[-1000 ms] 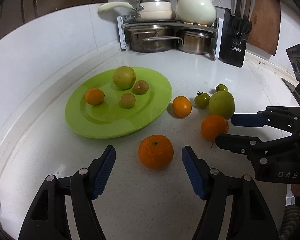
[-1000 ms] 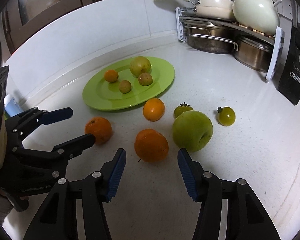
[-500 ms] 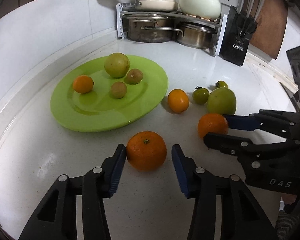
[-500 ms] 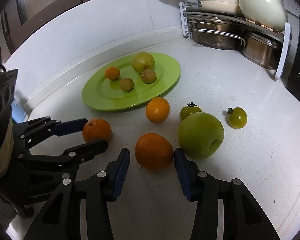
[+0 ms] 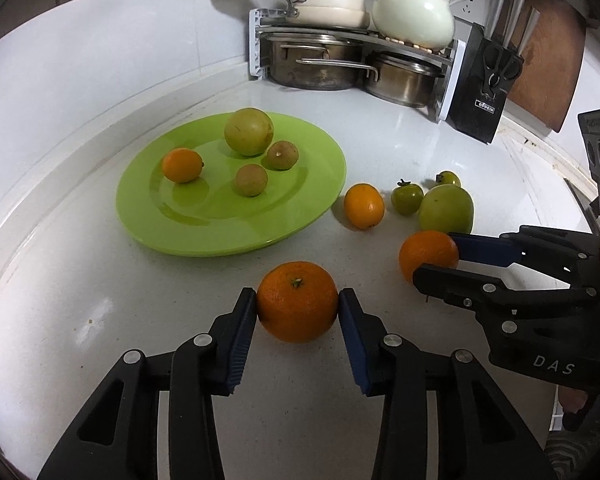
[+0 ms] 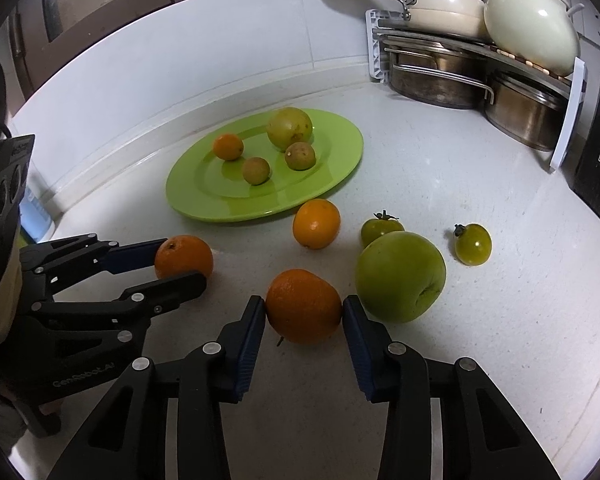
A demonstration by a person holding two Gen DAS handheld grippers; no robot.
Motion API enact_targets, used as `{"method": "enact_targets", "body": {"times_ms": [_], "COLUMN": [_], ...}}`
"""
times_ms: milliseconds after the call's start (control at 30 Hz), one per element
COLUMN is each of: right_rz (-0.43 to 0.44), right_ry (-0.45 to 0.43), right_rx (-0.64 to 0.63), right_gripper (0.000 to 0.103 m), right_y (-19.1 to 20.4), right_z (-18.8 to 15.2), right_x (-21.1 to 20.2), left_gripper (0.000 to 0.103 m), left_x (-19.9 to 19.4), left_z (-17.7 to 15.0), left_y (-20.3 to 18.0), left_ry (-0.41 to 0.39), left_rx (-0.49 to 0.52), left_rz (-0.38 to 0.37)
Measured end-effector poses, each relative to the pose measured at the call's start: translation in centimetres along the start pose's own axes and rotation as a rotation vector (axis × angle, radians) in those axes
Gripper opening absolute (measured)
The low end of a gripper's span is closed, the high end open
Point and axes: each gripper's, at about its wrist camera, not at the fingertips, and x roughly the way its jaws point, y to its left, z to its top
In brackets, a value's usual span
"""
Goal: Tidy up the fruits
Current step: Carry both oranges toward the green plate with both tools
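My left gripper (image 5: 298,300) is shut on a large orange (image 5: 297,302) resting on the white counter, in front of the green plate (image 5: 204,236). My right gripper (image 6: 304,308) is shut on a second orange (image 6: 303,306), which also shows in the left wrist view (image 5: 426,254). The left gripper's orange shows in the right wrist view (image 6: 184,256). The plate holds a small orange (image 5: 181,165), a yellow-green fruit (image 5: 249,131) and two small brown fruits (image 5: 252,180). A green apple (image 6: 400,276) sits just right of my right gripper.
A loose orange (image 6: 316,223) and two small green tomatoes (image 6: 473,244) lie on the counter right of the plate. A rack of pots (image 5: 340,60) and a knife block (image 5: 488,92) stand at the back. A wall runs along the left.
Both grippers moved forward around their oranges and closed from wide open until the pads touch the fruit on both sides.
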Motion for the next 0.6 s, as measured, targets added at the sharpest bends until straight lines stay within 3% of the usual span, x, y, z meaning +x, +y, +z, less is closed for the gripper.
{"method": "enact_targets", "body": {"times_ms": [600], "right_rz": [0.040], "right_ry": [-0.078], "right_rx": [-0.047], "right_gripper": [0.041], "right_y": [0.7], "right_z": [0.9], "right_x": [-3.9], "left_gripper": [0.041], "left_x": [-4.5], "left_z": [-0.1], "left_y": [-1.0], "left_ry": [-0.061], "left_rx": [-0.088], "left_rz": [0.055]}}
